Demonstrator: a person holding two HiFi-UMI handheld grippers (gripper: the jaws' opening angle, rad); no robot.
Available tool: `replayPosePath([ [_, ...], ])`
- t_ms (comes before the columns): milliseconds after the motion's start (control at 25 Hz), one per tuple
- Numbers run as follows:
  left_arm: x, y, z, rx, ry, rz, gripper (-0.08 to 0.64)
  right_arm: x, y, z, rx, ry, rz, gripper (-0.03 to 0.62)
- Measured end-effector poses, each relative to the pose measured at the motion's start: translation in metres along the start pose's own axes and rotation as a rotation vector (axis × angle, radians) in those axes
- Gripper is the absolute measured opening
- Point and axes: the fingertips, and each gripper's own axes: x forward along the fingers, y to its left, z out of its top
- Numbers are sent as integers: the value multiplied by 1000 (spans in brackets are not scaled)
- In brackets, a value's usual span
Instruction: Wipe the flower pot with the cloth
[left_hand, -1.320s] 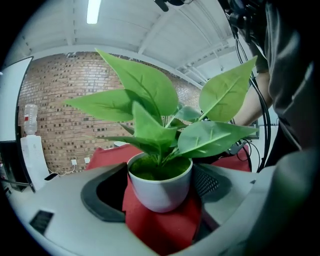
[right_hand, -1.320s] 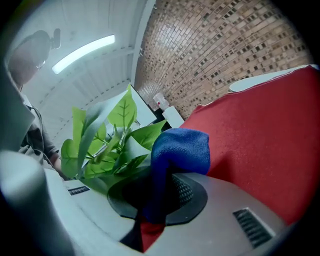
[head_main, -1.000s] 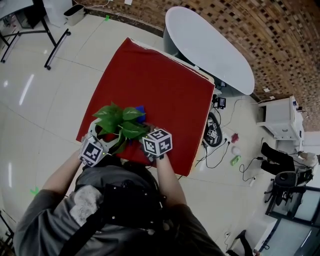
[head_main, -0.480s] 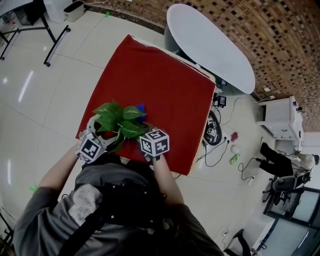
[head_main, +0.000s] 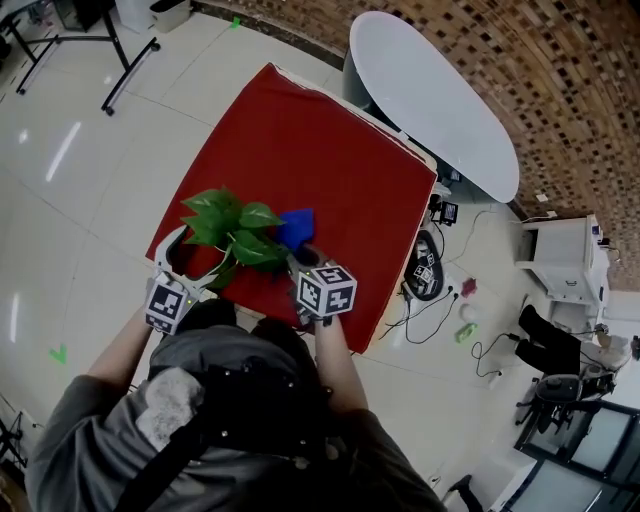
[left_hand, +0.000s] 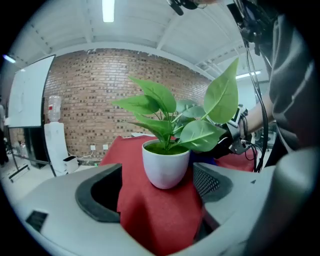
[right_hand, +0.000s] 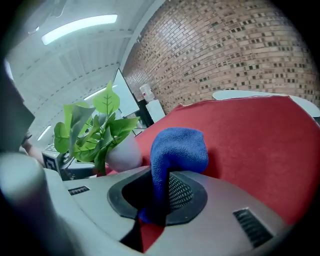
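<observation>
A leafy green plant stands near the front edge of the red-covered table; its leaves hide the pot in the head view. In the left gripper view the white pot stands just ahead of my left gripper, in line with the gap. The jaws are spread wide and neither pad touches the pot. My right gripper is shut on a blue cloth, which bulges up above the jaws. It is held right of the plant, with the pot a little to its left. The cloth shows beside the leaves.
A white oval table stands behind the red one. Cables and a power strip lie on the tiled floor to the right, near a white cabinet. Black frame legs stand at the far left.
My right gripper has moved right and away from the leaves, so the blue cloth now shows beside the plant. The left gripper has drawn back slightly towards the table's near corner.
</observation>
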Motion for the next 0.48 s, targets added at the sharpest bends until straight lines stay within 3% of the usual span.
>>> replayPosePath([
  [120, -3, -18, -2, -42, 11, 78, 449, -27, -25, -6, 27, -10, -21, 77],
  [480, 36, -47, 13, -20, 27, 426, 456, -75, -52, -17, 20, 4, 18, 78],
])
